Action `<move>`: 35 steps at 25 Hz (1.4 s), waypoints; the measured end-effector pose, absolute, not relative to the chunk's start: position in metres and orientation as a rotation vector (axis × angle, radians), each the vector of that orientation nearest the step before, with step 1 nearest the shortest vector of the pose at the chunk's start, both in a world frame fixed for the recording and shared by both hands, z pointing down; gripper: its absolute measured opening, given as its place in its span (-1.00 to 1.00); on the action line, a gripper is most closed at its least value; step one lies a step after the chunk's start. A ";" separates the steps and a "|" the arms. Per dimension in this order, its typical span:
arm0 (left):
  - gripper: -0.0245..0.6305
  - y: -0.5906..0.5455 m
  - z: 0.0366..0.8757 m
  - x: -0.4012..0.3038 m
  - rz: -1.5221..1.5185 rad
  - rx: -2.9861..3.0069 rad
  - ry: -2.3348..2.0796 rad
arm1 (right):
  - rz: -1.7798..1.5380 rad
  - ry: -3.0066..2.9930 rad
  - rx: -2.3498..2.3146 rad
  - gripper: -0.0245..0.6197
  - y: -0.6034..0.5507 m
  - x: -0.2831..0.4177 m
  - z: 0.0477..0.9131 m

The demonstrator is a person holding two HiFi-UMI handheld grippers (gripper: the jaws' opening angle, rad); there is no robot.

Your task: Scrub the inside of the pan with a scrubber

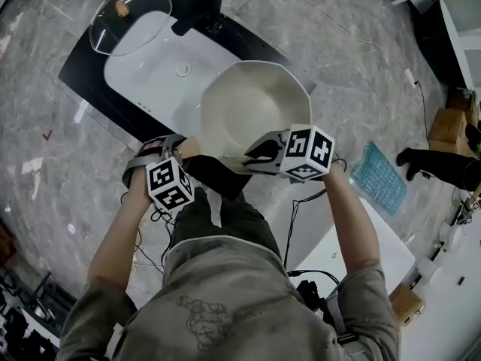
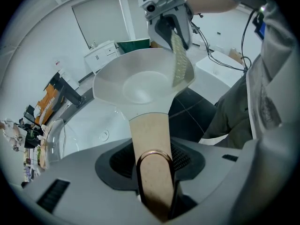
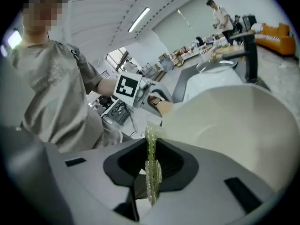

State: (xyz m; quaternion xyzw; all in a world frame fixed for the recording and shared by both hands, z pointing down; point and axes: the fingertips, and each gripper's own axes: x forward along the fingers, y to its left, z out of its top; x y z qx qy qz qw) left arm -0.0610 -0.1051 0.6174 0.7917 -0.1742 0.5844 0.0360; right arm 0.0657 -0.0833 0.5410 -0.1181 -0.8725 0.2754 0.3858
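A cream pan with an angular rim is held up over the sink's near edge. Its tan handle, which has a metal hanging loop, runs straight between the jaws of my left gripper, and they are shut on it. My right gripper is at the pan's near right rim, shut on a thin yellow-green scrubber. In the left gripper view the scrubber hangs from the right gripper over the pan's right rim. The pan bowl fills the right of the right gripper view.
A white sink in a black surround lies beyond the pan, with a black faucet and a glass lid at its far edge. A blue-green mat lies on the marble counter to the right. Cables hang below my hands.
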 end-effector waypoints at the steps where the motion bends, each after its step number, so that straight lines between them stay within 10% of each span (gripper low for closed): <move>1: -0.36 -0.105 0.617 -0.061 1.796 2.432 -0.536 | 0.654 -2.273 -0.221 -0.69 -0.097 0.066 0.532; 12: -0.36 -0.104 0.617 -0.060 1.808 2.431 -0.516 | -0.472 -2.065 0.769 -0.69 -0.247 0.104 0.482; 35: -0.37 -0.104 0.616 -0.060 1.787 2.461 -0.521 | -0.102 -2.002 0.556 -0.66 -0.216 0.077 0.650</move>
